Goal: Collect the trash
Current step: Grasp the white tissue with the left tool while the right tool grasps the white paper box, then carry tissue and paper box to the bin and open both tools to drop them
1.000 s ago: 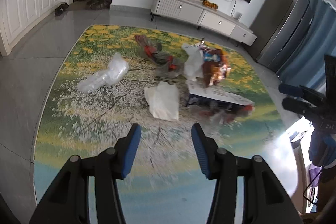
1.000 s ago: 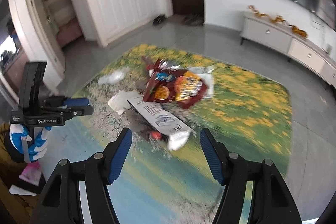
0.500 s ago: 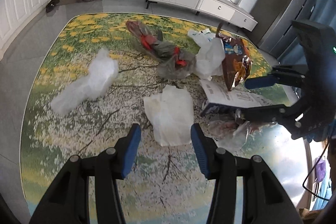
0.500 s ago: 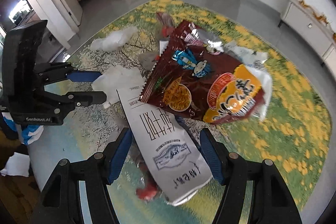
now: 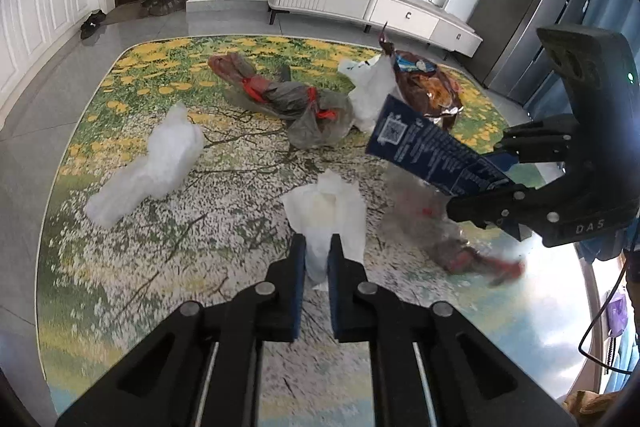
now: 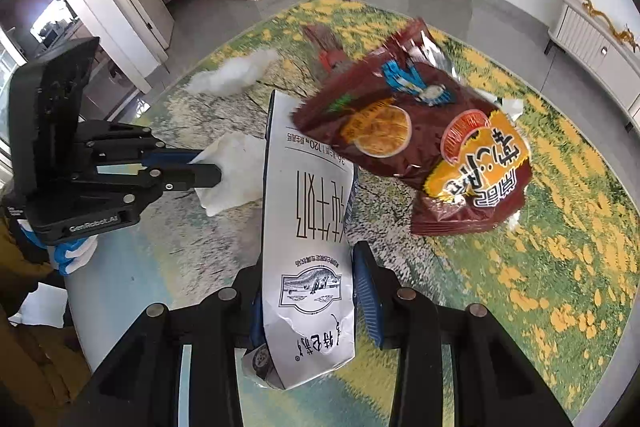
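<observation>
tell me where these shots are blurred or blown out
Left wrist view: the red wrapper on the rug is motion-smeared, and the window corner at lower right is blown out. Right wrist view: the white carton in the tongs is sharp, while the snack bag top edge and yellow rug flowers smear; fisheye bends both.

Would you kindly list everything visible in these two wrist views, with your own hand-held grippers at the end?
white paper bag: one, white, near middle of rug, pinched by left hand-held gripper
flat printed box: one, white front, dark blue back, lifted in right hand-held gripper
snack bag: one, maroon and orange, beyond the box
clear plastic bag: one, whitish, left part of rug
grey bags with red ties: a bunch, far part of rug
crumpled wrapper: one, clear with red, blurred, right
rug: one, yellow flower print
TV cabinet: one, white, far wall
left hand-held gripper: shut on bag
right hand-held gripper: shut on box
</observation>
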Tool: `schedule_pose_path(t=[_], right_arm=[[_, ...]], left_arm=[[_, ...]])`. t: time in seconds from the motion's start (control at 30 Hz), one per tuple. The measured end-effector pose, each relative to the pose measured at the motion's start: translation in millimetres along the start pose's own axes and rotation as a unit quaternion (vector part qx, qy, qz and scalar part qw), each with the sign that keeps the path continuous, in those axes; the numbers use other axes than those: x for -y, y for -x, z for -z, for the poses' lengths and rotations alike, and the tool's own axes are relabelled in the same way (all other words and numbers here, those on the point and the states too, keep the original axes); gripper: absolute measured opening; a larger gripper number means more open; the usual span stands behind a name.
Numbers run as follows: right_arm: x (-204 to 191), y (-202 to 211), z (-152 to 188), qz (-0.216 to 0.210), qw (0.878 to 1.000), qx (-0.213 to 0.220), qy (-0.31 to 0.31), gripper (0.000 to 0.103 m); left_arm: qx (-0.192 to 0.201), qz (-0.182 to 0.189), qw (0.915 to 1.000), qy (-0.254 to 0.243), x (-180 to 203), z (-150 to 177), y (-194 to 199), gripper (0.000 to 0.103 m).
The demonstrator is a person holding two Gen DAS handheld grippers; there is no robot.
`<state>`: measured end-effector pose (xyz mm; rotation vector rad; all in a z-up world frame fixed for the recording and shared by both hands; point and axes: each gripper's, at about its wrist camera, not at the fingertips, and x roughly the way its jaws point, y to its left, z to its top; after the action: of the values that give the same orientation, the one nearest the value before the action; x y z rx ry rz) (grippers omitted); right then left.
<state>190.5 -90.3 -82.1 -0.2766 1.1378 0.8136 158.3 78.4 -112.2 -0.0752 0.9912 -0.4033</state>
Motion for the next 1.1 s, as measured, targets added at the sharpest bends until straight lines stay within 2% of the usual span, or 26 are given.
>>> schedule_pose_path(t=[0.13,0.47,0.7,0.8,1.1], right_arm=[[-11.8,21.3,9.0,-0.007,1.000,0.027,0.001,0.036],[-34.9,92.1,59.0,-0.020,0.993,0.115,-0.031,0.036],[-40.2,115.0,88.2,-0.034,0.986,0.147,-0.068,0.036],[-36.0,114.9,104.6,-0.039,0.984,0.148,-0.092,0.036],[-12.1,76.4,168.2,-0.048,0.980,0.095,-0.168,0.037]], left_arm=[[0.013,0.005,0.9999,0.010,2.4,6.5,16.3,0.008],[0.056,0.012,0.9981,0.024,14.5,22.5,70.0,0.008],[0.076,0.018,0.9967,0.023,35.4,27.2,99.3,0.008],[0.079,0.023,0.9964,0.017,46.5,31.1,106.9,0.008],[0.074,0.031,0.9966,0.017,60.3,40.9,109.2,0.008]])
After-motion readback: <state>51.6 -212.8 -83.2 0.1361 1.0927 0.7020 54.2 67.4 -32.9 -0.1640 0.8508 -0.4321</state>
